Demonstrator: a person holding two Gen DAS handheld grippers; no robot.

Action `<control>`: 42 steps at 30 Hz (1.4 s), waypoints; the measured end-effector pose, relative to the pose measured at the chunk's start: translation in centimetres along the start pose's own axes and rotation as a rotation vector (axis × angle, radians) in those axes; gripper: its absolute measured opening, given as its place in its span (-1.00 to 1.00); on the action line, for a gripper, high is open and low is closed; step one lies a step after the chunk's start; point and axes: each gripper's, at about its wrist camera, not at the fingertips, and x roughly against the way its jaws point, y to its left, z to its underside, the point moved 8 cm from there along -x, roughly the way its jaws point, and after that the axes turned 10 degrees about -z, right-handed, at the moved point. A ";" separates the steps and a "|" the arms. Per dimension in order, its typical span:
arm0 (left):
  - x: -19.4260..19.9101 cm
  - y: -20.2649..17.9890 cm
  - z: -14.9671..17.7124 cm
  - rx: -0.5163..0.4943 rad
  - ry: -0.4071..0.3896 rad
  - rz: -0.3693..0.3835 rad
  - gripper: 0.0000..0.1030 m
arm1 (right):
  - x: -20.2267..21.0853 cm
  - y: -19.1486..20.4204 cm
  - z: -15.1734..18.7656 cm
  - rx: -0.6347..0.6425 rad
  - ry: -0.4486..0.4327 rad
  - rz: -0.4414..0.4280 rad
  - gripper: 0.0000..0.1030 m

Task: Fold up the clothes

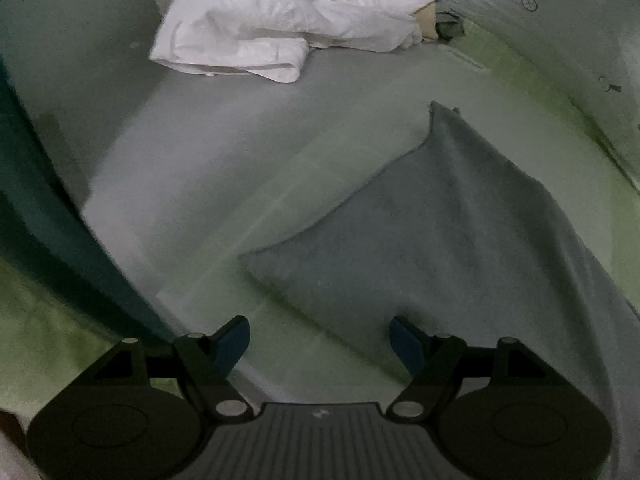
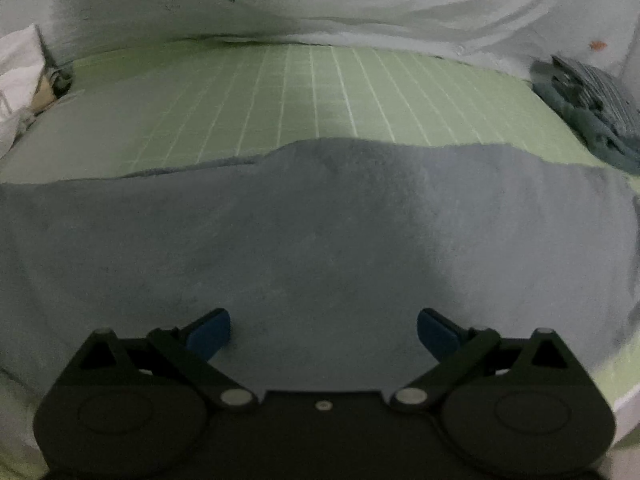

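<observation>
A grey fleecy cloth [image 1: 460,240] lies flat on the green checked sheet [image 1: 280,208]; it fills the lower half of the right wrist view [image 2: 320,232]. My left gripper [image 1: 320,344] is open and empty, just off the cloth's near left corner. My right gripper [image 2: 324,332] is open and empty, low over the middle of the cloth. A crumpled white garment [image 1: 288,20] lies at the far side in the left wrist view, and its edge shows at the left of the right wrist view [image 2: 16,80].
A white quilt with carrot prints [image 2: 280,4] walls the far side of the sheet [image 2: 320,92]. A pile of dark grey and striped clothes [image 2: 588,104] sits at the right. A dark teal fabric [image 1: 48,220] runs down the left.
</observation>
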 end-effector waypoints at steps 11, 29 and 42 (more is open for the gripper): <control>-1.3 -2.9 -1.3 -0.241 -0.091 0.064 0.57 | -0.2 1.5 2.5 -0.119 0.004 0.054 1.00; -1.0 -4.0 -3.9 -0.243 -0.168 0.091 -0.87 | 0.1 1.5 2.9 -0.129 -0.010 0.058 1.00; 0.0 -2.9 -4.8 -0.135 -0.141 0.069 -0.87 | 0.3 1.6 3.1 -0.110 -0.016 0.043 1.00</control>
